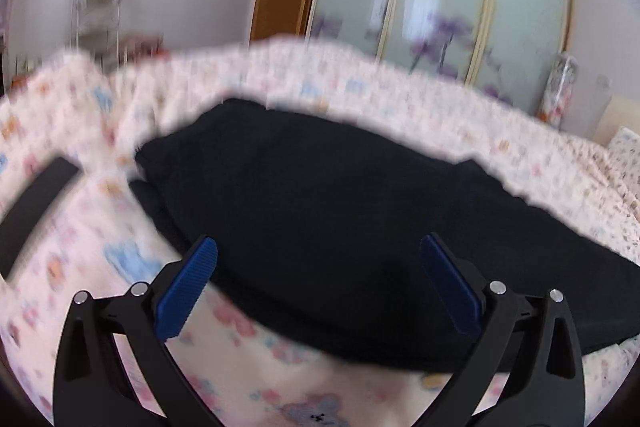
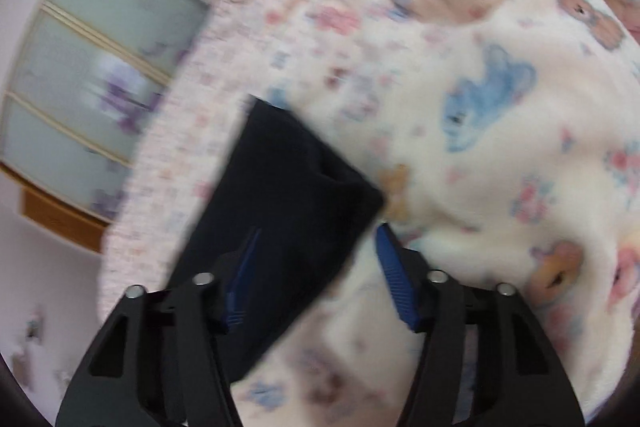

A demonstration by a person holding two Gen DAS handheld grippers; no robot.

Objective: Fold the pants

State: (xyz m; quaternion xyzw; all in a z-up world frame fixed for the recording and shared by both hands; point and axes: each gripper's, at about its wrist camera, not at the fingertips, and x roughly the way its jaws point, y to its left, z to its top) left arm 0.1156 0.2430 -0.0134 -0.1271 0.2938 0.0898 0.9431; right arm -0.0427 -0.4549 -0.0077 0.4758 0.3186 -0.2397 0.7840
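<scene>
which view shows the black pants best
The left wrist view: the black pants spread across most of the frame on the blanket, with their outline visible. The right wrist view shows only one end of the pants, partly behind the right gripper, and blurred.

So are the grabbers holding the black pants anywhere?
No. The left gripper and right gripper are both open, above the black pants, gripping nothing.
</scene>
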